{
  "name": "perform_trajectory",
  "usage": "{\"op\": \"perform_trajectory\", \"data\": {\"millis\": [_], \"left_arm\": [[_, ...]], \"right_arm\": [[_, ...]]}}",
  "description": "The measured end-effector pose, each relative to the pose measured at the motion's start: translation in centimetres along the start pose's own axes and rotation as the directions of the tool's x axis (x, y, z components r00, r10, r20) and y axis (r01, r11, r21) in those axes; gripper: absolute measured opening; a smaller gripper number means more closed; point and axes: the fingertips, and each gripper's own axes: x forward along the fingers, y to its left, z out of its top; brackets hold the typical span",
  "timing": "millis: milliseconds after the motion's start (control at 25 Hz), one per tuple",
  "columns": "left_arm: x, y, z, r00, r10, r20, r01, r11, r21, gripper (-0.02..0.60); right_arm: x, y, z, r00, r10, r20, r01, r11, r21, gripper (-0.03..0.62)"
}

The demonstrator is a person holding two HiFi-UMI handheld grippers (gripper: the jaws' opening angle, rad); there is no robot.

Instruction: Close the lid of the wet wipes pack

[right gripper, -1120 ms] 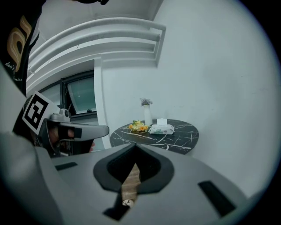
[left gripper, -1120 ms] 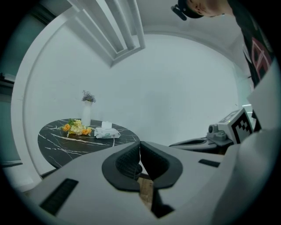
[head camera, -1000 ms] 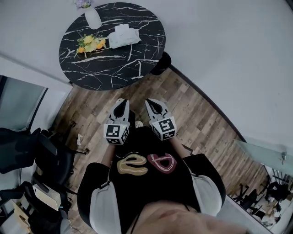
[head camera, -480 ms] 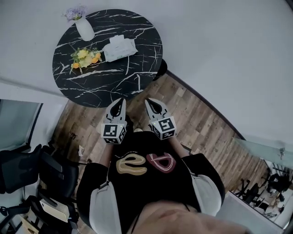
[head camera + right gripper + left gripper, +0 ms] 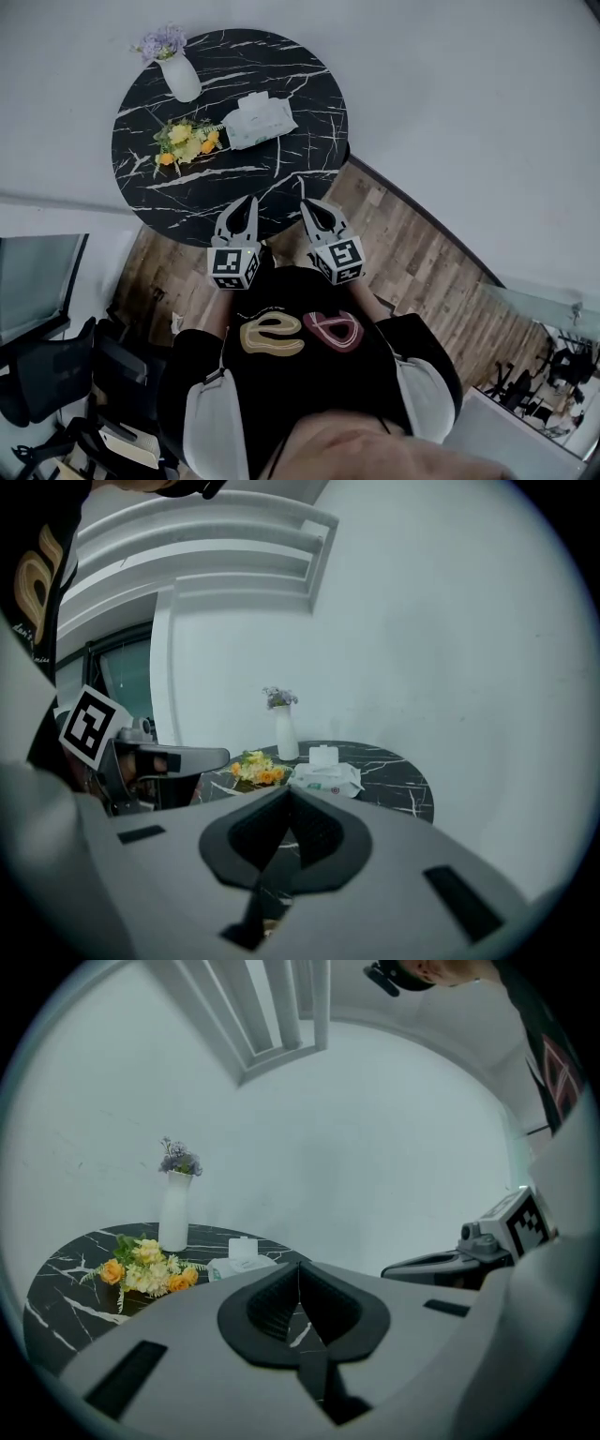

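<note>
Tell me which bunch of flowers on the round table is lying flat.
The yellow and orange bunch, lying on the black tabletop; the purple bunch stands upright in the white vase.

Round black marble table (image 5: 281,183): white vase (image 5: 181,80), flower bunch (image 5: 187,142), wet wipes pack (image 5: 260,120).

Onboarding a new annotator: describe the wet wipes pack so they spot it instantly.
Find the round black marble table. On it, right of the white vase and the yellow-orange flowers, lies the wet wipes pack. It is the only flat, pale packet, with its white lid flipped up.
</note>
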Motion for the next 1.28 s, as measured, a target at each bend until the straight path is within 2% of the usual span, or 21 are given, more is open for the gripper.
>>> {"op": "perform_trajectory", "data": {"millis": [360, 720, 1080, 1280], "left_arm": [[2.3, 4.6, 1.0, 0.999, -0.029, -0.026, 0.029, 1.0, 0.001, 0.018], [3.9, 6.7, 1.8, 0.998, -0.043, -0.04, 0.043, 0.999, -0.003, 0.018], [5.5, 8.2, 2.7, 0.999, 0.034, -0.036, -0.035, 0.999, -0.021, 0.018], [6.7, 9.1, 2.8, 0.993, 0.099, -0.058, -0.101, 0.994, -0.029, 0.018]], "right_arm": [[4.8, 0.1, 1.4, 1.0, -0.03, -0.002, 0.03, 0.999, 0.035, 0.011], [6.9, -0.8, 2.5, 0.999, -0.045, 0.0, 0.045, 0.996, 0.077, 0.011], [9.5, -3.3, 5.0, 1.0, -0.009, 0.02, 0.009, 0.999, 0.049, 0.011], [11.7, -5.0, 6.8, 0.998, 0.054, 0.021, -0.055, 0.997, 0.061, 0.011]]}}
